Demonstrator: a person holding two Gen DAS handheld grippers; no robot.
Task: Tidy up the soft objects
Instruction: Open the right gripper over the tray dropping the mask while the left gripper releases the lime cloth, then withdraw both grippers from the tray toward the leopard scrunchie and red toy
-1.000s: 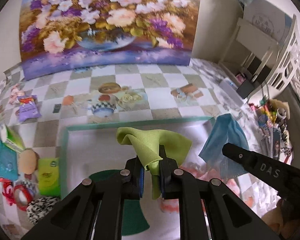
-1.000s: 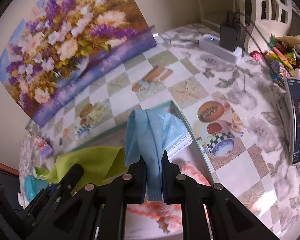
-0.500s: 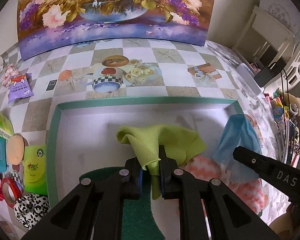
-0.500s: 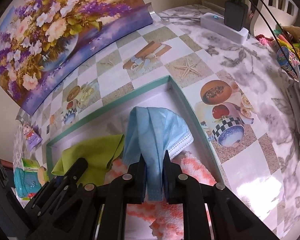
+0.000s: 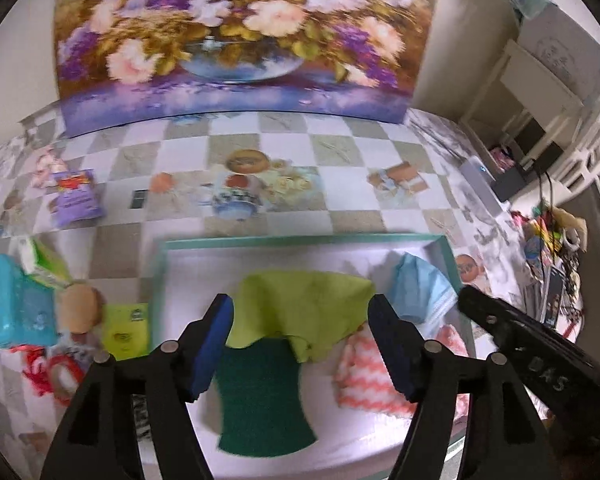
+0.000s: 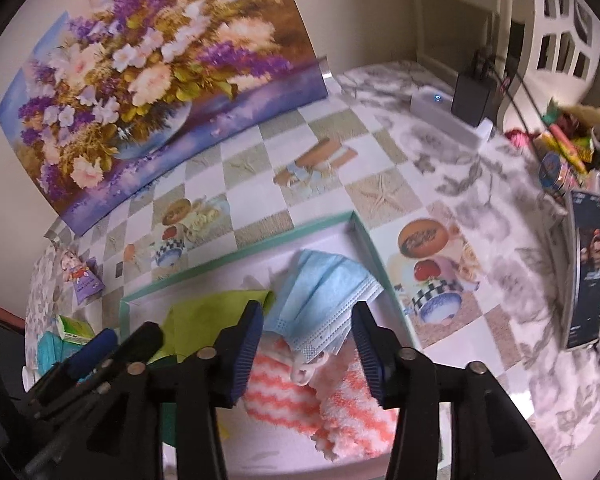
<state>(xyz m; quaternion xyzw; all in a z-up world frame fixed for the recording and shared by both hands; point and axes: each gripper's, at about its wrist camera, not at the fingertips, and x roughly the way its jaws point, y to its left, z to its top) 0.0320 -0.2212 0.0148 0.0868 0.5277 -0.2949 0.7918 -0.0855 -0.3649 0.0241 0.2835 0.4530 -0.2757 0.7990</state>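
left gripper [image 5: 300, 344] jaws just opened, green cloth [image 5: 300, 308] loose between | right gripper [image 6: 308, 350] likewise, blue mask [image 6: 324, 300]

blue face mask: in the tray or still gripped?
In the tray, released. The blue face mask lies crumpled in the tray's right corner; the right gripper's jaws have just been opening, pads clear of it.

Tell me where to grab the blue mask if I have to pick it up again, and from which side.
Grip the mask on its raised, bunched fold near the middle, coming from above with the right gripper, whose jaws have just opened and stand either side of it. It lies crumpled in the tray's right corner, partly over the striped cloth; the tray wall blocks a side approach.
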